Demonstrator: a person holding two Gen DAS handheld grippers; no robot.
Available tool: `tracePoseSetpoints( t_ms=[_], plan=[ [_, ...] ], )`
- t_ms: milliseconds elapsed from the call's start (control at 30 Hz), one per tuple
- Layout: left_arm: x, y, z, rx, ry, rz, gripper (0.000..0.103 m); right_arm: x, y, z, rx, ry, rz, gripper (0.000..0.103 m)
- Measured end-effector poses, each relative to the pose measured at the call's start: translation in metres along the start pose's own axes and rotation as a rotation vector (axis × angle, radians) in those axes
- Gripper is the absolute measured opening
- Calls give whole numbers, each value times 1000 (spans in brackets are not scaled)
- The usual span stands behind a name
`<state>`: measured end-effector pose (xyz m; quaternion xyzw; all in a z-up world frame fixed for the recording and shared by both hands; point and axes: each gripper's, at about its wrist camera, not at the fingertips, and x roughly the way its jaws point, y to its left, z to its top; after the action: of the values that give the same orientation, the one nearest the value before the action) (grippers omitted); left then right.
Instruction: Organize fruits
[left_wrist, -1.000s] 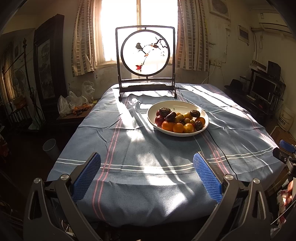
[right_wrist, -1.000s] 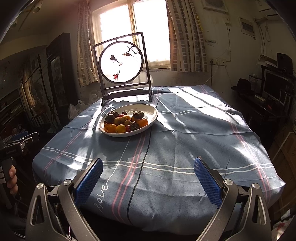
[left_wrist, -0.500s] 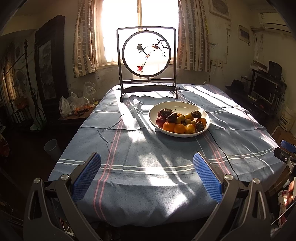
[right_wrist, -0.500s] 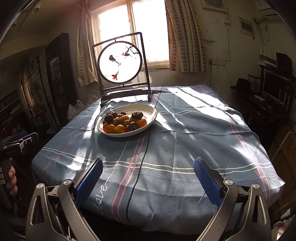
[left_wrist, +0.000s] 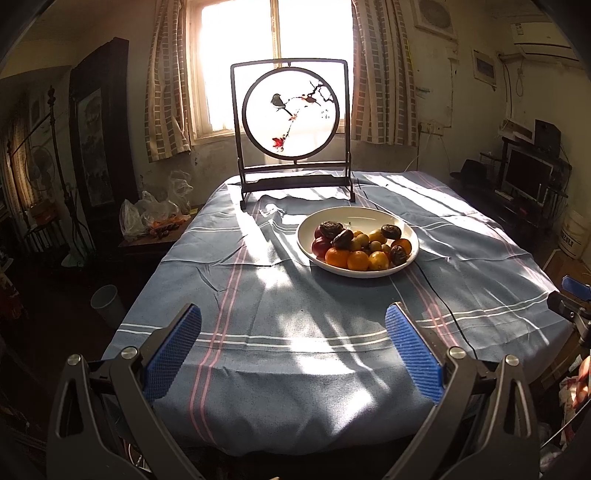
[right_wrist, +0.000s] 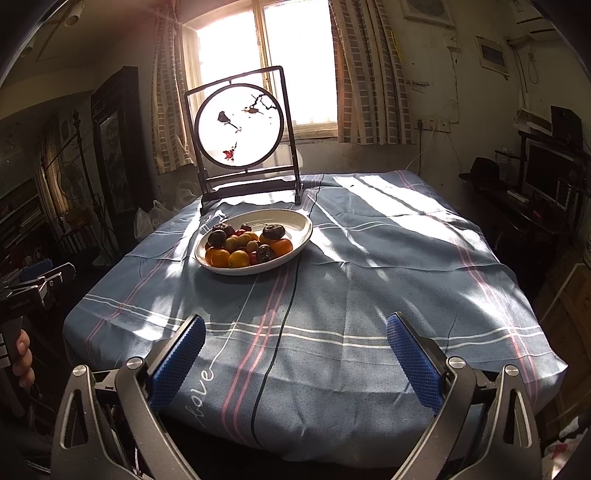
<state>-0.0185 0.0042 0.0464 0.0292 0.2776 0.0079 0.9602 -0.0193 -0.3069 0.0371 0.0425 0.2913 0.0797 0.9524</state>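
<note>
A white plate (left_wrist: 369, 217) holds several fruits: oranges (left_wrist: 337, 257), a red apple (left_wrist: 320, 246), dark wrinkled fruits (left_wrist: 330, 229) and small yellow-green ones. In the right wrist view the same plate (right_wrist: 295, 221) lies left of centre on the table. My left gripper (left_wrist: 293, 338) hangs open over the near edge of the table, well short of the plate, with nothing between its blue pads (left_wrist: 173, 350). My right gripper (right_wrist: 295, 341) is open too, empty, near the front edge; the plate lies ahead to its left.
A blue striped cloth (left_wrist: 280, 306) covers the table. A framed round screen (left_wrist: 291, 114) stands at the far edge behind the plate. A black cable (right_wrist: 284, 314) runs across the cloth. Plastic bags (left_wrist: 147, 218) sit on a side stand at left; a monitor (left_wrist: 528, 177) at right.
Both grippers have moved slightly forward and to the side, so the plate has shifted a little in each view. Both stay open and empty.
</note>
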Motion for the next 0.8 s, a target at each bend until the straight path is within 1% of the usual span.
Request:
tracePoseSetpoints(
  t_ms=[800],
  plan=[
    [6, 2, -5, -3, 22, 6, 98, 3, 0, -1, 7, 6, -4, 99]
  ],
)
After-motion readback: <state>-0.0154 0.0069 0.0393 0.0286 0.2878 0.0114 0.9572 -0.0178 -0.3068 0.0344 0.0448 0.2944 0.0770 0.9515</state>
